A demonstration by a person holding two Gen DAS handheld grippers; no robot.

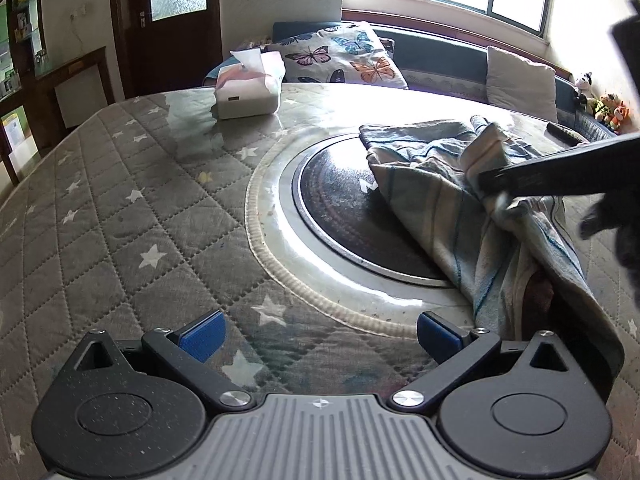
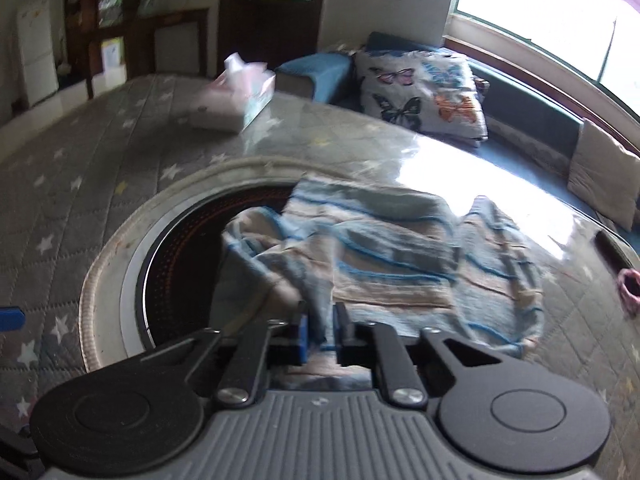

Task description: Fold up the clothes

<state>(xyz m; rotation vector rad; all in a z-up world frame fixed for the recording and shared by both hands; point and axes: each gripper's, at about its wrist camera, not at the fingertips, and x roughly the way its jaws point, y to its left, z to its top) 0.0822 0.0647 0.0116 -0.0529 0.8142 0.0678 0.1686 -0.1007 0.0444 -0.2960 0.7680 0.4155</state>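
Observation:
A blue, white and beige striped cloth (image 2: 392, 248) lies crumpled on the quilted, star-patterned table (image 2: 80, 184), partly over the round black hob (image 2: 180, 248). My right gripper (image 2: 320, 332) is shut on a pinched fold of the cloth near its front edge. In the left wrist view the same cloth (image 1: 440, 200) sits at the right, with the right gripper's dark fingers (image 1: 540, 172) clamped on a raised fold. My left gripper (image 1: 318, 336) stands open over bare table, left of the cloth, nothing between its blue pads (image 1: 204, 334).
A tissue box (image 1: 248, 88) stands on the table's far side. A butterfly pillow (image 1: 340, 56) and a beige cushion (image 1: 520, 80) lie on the bench under the window. Small toys (image 1: 604, 108) sit at the far right. A pink item (image 2: 628, 284) lies by the right edge.

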